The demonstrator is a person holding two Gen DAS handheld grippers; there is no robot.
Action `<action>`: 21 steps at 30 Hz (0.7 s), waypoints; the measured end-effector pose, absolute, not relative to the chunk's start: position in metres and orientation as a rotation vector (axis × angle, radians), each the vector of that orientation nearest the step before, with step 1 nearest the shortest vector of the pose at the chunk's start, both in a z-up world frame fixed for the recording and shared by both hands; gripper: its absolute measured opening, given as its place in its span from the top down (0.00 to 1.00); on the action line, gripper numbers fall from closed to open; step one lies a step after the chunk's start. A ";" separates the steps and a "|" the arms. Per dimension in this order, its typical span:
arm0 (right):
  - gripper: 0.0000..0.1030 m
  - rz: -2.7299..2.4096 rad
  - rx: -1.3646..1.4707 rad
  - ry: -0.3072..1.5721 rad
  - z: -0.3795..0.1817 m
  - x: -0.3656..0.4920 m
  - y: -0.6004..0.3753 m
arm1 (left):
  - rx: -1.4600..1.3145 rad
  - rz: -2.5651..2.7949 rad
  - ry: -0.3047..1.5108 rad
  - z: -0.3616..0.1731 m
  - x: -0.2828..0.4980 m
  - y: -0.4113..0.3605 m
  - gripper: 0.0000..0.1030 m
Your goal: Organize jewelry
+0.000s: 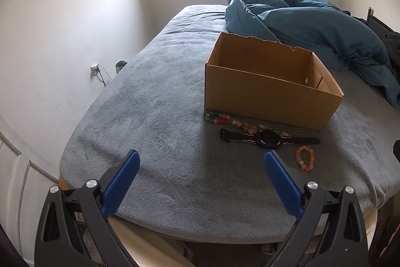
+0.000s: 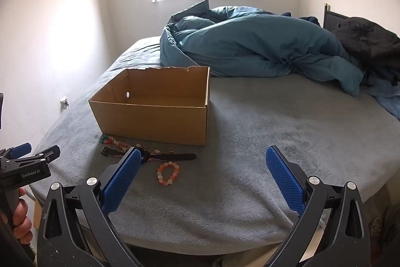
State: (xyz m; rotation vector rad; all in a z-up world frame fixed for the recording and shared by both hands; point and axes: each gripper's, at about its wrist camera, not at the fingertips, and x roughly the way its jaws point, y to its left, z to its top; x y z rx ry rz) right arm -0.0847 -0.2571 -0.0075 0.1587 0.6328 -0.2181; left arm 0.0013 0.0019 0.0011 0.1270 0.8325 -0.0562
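Observation:
An open cardboard box [image 1: 262, 94] [image 2: 155, 119] stands on the grey bed cover. In front of it lie a string of coloured beads [image 1: 225, 118] [image 2: 112, 140], a black watch [image 1: 267, 138] [image 2: 172, 157], small gold rings [image 1: 297, 133] [image 2: 171, 150] and a pink bead bracelet [image 1: 305, 158] [image 2: 168, 173]. My left gripper [image 1: 201, 158] is open and empty, above the bed's near edge, left of the jewelry. It also shows in the right wrist view [image 2: 27, 150]. My right gripper [image 2: 203, 154] is open and empty, just right of the bracelet.
A crumpled blue duvet [image 1: 312, 24] [image 2: 250, 46] lies behind the box. Dark clothing [image 2: 370, 41] lies at the far right. A white wall with a socket [image 1: 95, 66] runs along the bed's left side. The grey bed cover [image 2: 287, 121] stretches right of the box.

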 end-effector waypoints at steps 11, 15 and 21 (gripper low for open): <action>0.07 -0.218 0.158 0.632 -0.008 -0.084 -0.258 | 0.125 -0.055 0.831 0.001 0.000 0.001 0.05; 0.07 -0.218 0.154 0.632 -0.008 -0.083 -0.257 | 0.124 -0.054 0.830 0.001 0.001 0.000 0.05; 0.07 -0.217 0.154 0.632 -0.008 -0.083 -0.258 | 0.124 -0.054 0.830 0.001 0.001 0.001 0.05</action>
